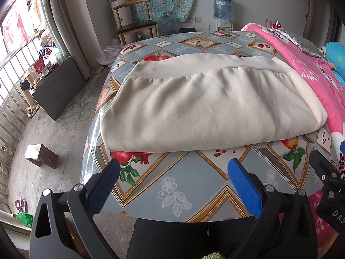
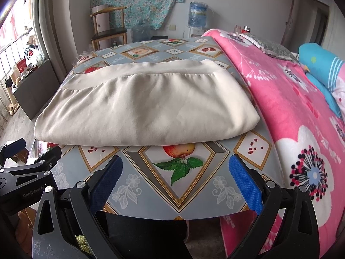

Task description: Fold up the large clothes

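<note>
Over the near left edge of the table (image 1: 194, 196), left gripper (image 1: 172, 168) held with fingers wide apart, gripping nothing, tips short of the cream garment (image 1: 204, 108). Just beyond, on the fruit-patterned tablecloth (image 2: 179, 179), the garment itself: already doubled into a thick rectangle, folded edge toward the grippers, a band-like hem along the far side, right end touching or nearly touching the pink blanket (image 2: 291, 108). Farther right, right gripper (image 2: 175, 166) likewise spread open and empty, hovering near the table's front edge, level with the garment's middle and right part. Judging by the neat stack and both grippers free, probably between folds or near the end of the task. For a further fold, likely called for: each gripper pinching through all layers at a near corner, lifting together and carrying the edge across without letting lower layers slip. Hard to tell from here how many layers lie stacked.
</note>
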Demonstrator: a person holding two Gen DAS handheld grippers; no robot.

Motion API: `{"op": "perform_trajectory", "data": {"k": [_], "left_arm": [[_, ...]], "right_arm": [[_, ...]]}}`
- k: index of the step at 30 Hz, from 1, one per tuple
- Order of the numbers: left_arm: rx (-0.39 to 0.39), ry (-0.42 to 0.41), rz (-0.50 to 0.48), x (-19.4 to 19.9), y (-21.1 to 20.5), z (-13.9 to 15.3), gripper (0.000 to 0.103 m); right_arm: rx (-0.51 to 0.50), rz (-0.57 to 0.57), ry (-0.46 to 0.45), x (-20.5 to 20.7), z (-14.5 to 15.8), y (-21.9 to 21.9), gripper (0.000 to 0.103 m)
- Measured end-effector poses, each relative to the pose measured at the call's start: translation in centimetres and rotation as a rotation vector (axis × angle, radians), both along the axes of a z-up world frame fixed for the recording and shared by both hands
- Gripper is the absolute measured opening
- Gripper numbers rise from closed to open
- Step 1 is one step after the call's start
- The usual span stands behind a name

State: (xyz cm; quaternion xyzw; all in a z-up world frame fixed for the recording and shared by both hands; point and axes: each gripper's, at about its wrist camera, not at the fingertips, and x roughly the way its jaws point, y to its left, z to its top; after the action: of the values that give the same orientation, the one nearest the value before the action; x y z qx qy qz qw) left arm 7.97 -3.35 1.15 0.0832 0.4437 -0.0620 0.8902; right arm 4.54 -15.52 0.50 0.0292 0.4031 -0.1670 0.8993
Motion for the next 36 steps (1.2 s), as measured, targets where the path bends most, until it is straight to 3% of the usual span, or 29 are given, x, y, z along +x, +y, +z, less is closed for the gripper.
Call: {"op": "perform_trajectory", "data": {"k": [36], "left_arm": [[0.002,0.001,-0.001,0.0,-0.1,0.0,0.098]], "right_arm": [[-0.009,-0.001,0.003,-0.5,0.1,-0.9,0.096]]}}
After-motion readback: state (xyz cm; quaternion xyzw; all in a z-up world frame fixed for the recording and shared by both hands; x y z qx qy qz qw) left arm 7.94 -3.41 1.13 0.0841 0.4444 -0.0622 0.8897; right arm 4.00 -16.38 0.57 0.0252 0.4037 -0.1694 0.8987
